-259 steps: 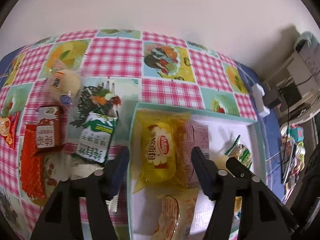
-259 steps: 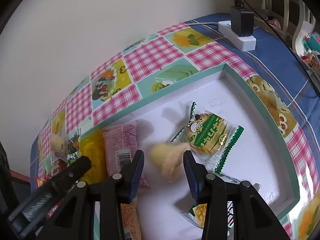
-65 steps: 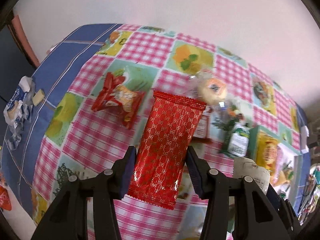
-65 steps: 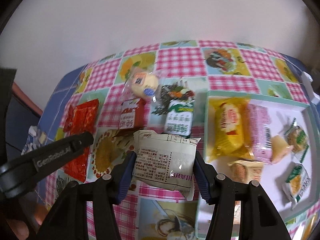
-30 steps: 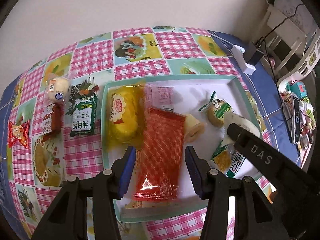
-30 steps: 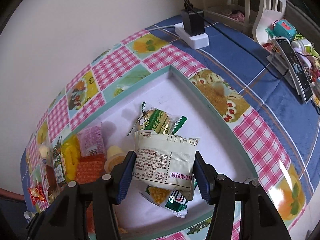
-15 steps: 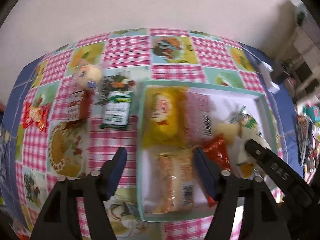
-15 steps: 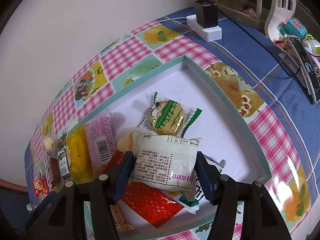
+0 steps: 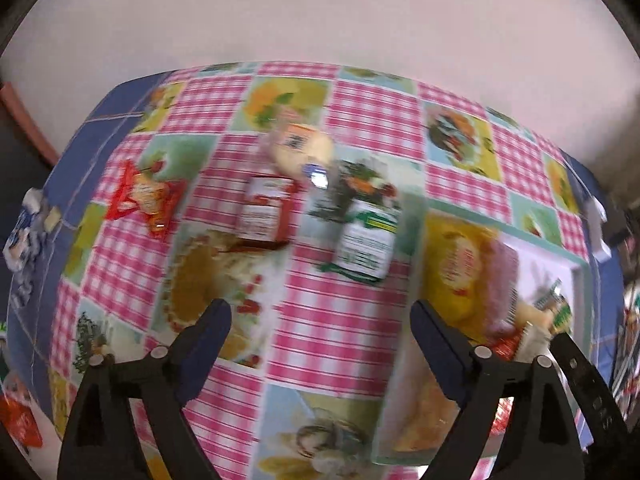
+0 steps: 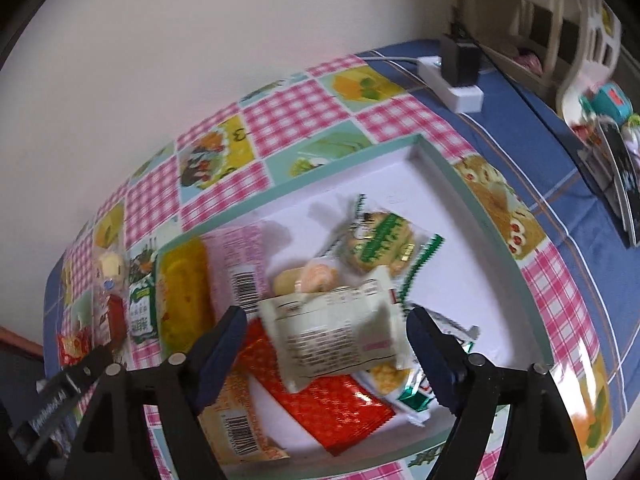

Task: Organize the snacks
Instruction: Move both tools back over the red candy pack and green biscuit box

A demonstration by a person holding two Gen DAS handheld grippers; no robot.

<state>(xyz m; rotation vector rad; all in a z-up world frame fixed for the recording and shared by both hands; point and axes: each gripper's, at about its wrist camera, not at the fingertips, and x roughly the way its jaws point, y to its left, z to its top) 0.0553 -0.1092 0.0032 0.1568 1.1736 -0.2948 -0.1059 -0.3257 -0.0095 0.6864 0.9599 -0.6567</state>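
The right gripper (image 10: 326, 354) is seen with its jaws opening, spread wide, and a white packet (image 10: 334, 334) lies tilted between them with neither pad pressing on it (whether it is fully at rest cannot be told, being blurred). That packet sits in the near part of the teal-rimmed tray (image 10: 486, 220), partly over a red foil packet (image 10: 328, 408) and a green-and-white wrapper (image 10: 416, 394). Farther into the tray a green biscuit packet (image 10: 380, 244) is found, and toward the tray's left side a pink packet (image 10: 238, 258) and a yellow packet (image 10: 186, 292) lie side by side. The left gripper (image 9: 320, 326) is held over the checked tablecloth (image 9: 332, 320) to the left of the tray (image 9: 576, 264), jaws opening, spread, nothing between them. Beyond it, outside the tray, a green-labelled packet (image 9: 366, 240), a dark red packet (image 9: 264, 212), a round pale bun (image 9: 300, 146) and a red snack bag (image 9: 142, 198) are spread out
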